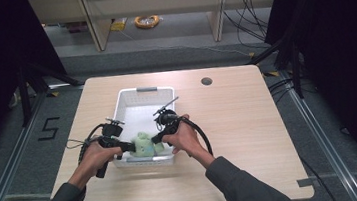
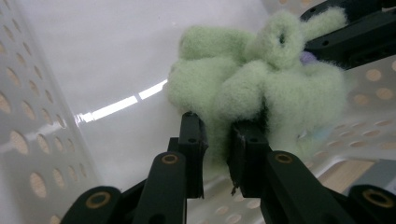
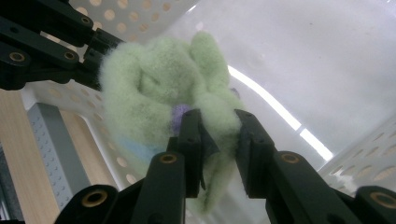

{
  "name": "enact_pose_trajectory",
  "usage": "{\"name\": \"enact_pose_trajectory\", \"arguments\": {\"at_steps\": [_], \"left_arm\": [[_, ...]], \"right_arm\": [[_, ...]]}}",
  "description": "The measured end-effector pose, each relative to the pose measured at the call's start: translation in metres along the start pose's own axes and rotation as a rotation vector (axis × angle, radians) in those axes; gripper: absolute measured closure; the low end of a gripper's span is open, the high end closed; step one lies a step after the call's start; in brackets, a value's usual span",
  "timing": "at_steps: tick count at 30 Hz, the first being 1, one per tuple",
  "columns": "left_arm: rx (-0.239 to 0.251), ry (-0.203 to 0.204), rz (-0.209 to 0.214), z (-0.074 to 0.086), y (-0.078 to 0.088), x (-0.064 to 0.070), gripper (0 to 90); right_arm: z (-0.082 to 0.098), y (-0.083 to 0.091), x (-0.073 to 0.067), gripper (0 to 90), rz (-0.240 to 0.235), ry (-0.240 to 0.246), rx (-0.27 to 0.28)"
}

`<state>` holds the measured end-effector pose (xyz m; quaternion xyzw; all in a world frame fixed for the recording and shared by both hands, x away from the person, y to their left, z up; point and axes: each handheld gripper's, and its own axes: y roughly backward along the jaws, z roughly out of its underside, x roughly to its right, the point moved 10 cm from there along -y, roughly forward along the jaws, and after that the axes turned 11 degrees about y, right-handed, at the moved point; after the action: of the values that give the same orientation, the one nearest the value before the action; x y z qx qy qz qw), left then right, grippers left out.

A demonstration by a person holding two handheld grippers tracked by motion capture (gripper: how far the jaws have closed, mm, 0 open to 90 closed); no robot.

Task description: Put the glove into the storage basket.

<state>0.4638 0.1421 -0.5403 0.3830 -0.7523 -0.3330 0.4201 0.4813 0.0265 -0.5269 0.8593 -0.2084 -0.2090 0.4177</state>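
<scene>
A pale green plush toy point(image 1: 144, 144) sits inside the white perforated basket point(image 1: 146, 91) near its 6 o'clock wall, on the worktop point(image 1: 239, 124), pinched at 9 o'clock by the left hand-held gripper point(image 2: 217, 140) and at 3 o'clock by the right hand-held gripper point(image 3: 219, 135).

A light wooden table point(image 1: 249, 123) stands on grey floor point(image 1: 172, 56), dark curtains point(image 1: 341, 38) flanking it.

Beyond the grippers, a round hole point(image 1: 206, 81) pierces the wooden table point(image 1: 251, 138). Farther off, on the grey floor point(image 1: 179, 32), lies a yellow cable coil point(image 1: 147, 21); to their left, a floor mark point(image 1: 49, 129).
</scene>
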Motion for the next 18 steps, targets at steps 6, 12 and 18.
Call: {"name": "enact_pose_trajectory", "arguments": {"at_steps": [6,12,18], "left_arm": [[-0.025,-0.015,-0.008,0.003,-0.002,-0.002,72.9],[0.015,0.003,-0.019,-0.003,0.000,-0.001,66.5],[0.061,-0.017,-0.033,-0.011,0.008,0.005,63.4]], "right_arm": [[0.002,-0.003,0.001,71.1,0.023,0.001,-0.024],[0.000,-0.002,0.005,65.0,0.058,0.019,-0.021],[-0.008,0.009,0.004,61.8,0.082,0.055,-0.008]]}}
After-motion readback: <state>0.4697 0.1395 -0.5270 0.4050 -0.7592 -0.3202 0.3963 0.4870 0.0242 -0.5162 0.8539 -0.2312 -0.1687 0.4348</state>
